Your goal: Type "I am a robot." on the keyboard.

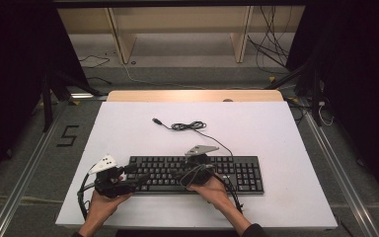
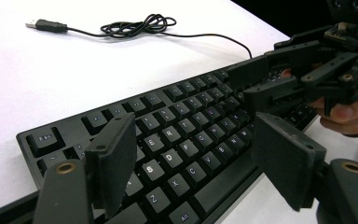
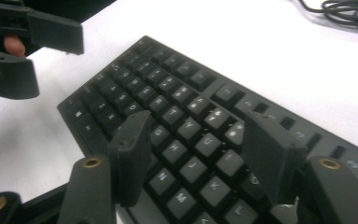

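Keyboard (image 2: 182,135): black plastic, matt case, keycaps smooth with a slight sheen, white legends. Its cable (image 2: 140,24): thin black rubbery sheath, faint gloss; USB plug (image 2: 46,24) black plastic with a bright metal tip. Table (image 1: 256,128): white top, smooth, matt, with a pale wood edge along the far side. Left gripper (image 2: 191,154) and right gripper (image 3: 200,154): matt black plastic, jaws faintly grainy and scuffed at the edges, brass-coloured metal inserts at the pivots.

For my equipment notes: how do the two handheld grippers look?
Both the left gripper and right gripper are black, with flat rectangular jaw pads, brass-coloured pivot pins, a grey three-cornered plate on top and a trailing black cable. The right forearm ends in a dark sleeve.
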### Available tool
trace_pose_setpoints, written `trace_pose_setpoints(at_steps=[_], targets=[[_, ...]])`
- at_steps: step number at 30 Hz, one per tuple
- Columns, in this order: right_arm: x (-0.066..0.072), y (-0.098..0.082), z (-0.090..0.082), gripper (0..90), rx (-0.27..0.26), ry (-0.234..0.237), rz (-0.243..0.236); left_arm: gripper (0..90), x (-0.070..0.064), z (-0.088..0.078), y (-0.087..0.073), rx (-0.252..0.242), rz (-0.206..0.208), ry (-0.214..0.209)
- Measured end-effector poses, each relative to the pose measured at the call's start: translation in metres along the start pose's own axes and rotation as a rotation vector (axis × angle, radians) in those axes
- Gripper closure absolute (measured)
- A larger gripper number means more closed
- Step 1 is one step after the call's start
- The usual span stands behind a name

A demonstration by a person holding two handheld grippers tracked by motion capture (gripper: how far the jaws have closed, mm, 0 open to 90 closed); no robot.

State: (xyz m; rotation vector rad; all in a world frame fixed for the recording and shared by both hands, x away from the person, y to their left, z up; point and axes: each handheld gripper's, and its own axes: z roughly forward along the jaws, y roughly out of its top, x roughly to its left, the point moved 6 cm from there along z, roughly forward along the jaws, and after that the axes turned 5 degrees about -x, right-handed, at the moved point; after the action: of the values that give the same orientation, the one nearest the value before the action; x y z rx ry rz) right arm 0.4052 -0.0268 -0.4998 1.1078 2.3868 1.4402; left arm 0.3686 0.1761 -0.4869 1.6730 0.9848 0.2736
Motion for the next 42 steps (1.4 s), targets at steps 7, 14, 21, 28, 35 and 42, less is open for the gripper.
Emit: trace_pose_setpoints(at_steps=[7, 14, 21, 28, 35, 42], targets=[[-0.011, 0.001, -0.004, 53.1, -0.004, -0.043, 0.008, 30.6, 0.0, 0.0, 0.0, 0.0, 0.001, 0.001], [-0.019, -0.002, -0.006, 74.4, 0.001, -0.069, 0.006, 30.6, 0.001, 0.0, 0.0, 0.001, 0.002, 0.003], [-0.024, -0.007, -0.005, 87.0, 0.024, -0.089, 0.004, 30.7, 0.001, 0.0, 0.0, 0.002, 0.004, 0.004], [-0.026, -0.01, -0.003, 89.8, 0.045, -0.103, 0.002, 30.7, 0.001, 0.0, 0.0, 0.004, 0.005, 0.004], [-0.026, -0.013, -0.001, 90.0, 0.055, -0.103, 0.0, 30.7, 0.001, 0.0, 0.0, 0.004, 0.006, 0.003], [-0.027, -0.015, 0.0, 90.0, 0.062, -0.105, -0.002, 30.7, 0.001, 0.0, 0.0, 0.003, 0.006, 0.003]])
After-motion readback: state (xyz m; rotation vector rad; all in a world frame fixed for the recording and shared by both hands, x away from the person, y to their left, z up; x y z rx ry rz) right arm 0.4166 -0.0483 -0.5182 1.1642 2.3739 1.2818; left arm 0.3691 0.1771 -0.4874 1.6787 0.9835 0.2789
